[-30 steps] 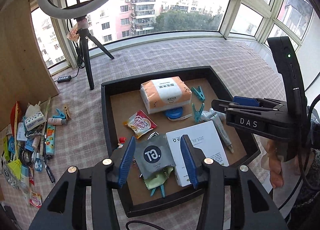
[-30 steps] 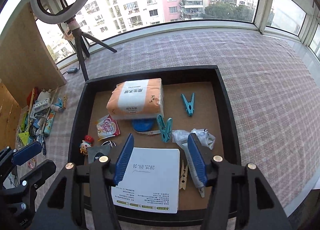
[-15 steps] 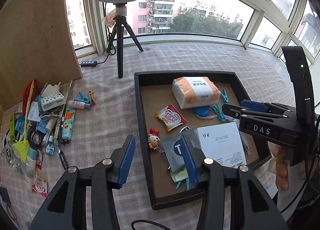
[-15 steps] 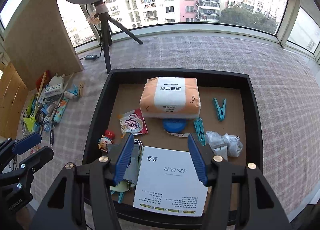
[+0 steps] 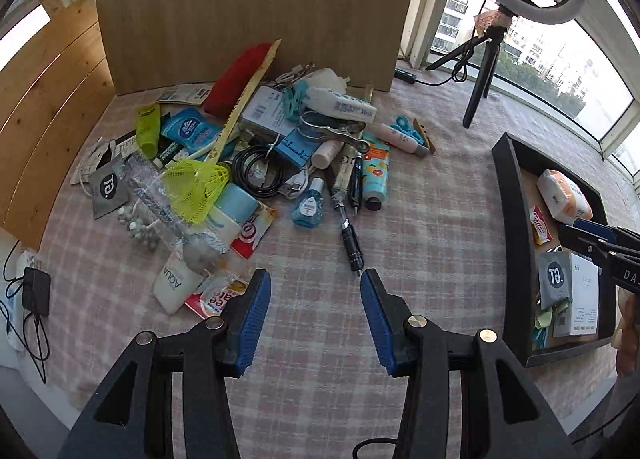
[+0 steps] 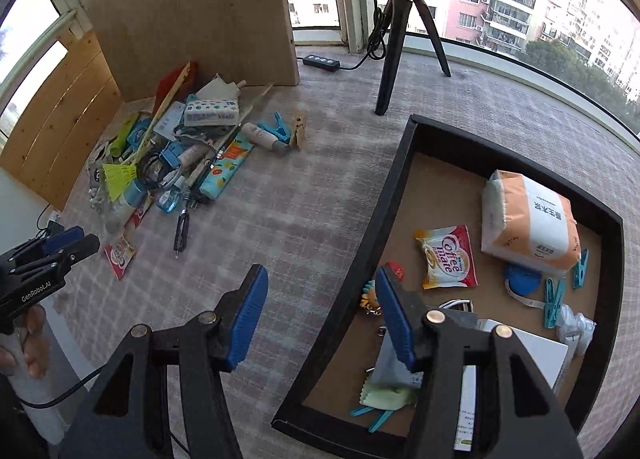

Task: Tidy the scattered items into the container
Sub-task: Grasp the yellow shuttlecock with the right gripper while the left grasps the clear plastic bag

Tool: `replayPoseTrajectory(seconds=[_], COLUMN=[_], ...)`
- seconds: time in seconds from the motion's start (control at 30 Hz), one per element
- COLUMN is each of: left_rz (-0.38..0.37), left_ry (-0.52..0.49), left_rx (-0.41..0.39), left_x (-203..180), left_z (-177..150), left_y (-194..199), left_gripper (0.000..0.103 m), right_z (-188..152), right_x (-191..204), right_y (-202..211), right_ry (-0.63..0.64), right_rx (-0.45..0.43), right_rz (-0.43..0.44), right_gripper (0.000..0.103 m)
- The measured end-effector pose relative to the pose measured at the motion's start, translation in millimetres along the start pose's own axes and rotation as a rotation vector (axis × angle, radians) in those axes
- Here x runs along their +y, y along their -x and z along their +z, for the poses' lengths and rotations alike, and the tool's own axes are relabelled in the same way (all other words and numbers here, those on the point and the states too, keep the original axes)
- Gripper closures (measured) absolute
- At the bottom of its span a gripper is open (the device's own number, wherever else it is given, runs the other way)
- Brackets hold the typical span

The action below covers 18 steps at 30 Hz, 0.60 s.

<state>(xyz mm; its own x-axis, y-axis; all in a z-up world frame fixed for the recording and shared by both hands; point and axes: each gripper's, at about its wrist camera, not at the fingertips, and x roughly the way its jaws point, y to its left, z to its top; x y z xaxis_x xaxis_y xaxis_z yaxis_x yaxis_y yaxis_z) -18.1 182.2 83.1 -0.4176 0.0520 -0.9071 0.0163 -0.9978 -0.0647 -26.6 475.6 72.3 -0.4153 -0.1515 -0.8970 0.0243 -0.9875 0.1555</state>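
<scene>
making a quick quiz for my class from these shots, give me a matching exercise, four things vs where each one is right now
Things:
1. tissue pack
2. black pen
3. coffee mate sachet
4. yellow mesh

Places:
A. lying apart on the cloth, nearest the left gripper
B. on top of the pile by the wooden board
C. far end of the black tray
D. in the tray, beside the tissue pack

Pairs: 1-C, 2-A, 3-D, 4-B

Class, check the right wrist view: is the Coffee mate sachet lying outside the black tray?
No, the Coffee mate sachet lies inside the black tray, beside the orange tissue pack.
</scene>
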Motion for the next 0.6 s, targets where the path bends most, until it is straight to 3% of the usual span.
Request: replayPoseTrajectory(seconds=[0.17,0.27,0.6], left_rz=[0.029,0.006,-0.1], left_ry=[0.165,0.248,0.389], left_rx=[0.013,0.02,0.058], left_x=[73,102,133], left_z=[-4,0,9], left_y=[-9,-15,-57], left_gripper=[0.058,0.059,0.058], right_z=[10,18,71], right_x=[45,73,194], right_y=[-24,-33,-54], right_ry=[0.069,0.1,0.257], right_rx=[0.04,0.053,0.048], right_rz=[0.05,0.098,0.223], right_gripper=[0.049,0.051,0.054])
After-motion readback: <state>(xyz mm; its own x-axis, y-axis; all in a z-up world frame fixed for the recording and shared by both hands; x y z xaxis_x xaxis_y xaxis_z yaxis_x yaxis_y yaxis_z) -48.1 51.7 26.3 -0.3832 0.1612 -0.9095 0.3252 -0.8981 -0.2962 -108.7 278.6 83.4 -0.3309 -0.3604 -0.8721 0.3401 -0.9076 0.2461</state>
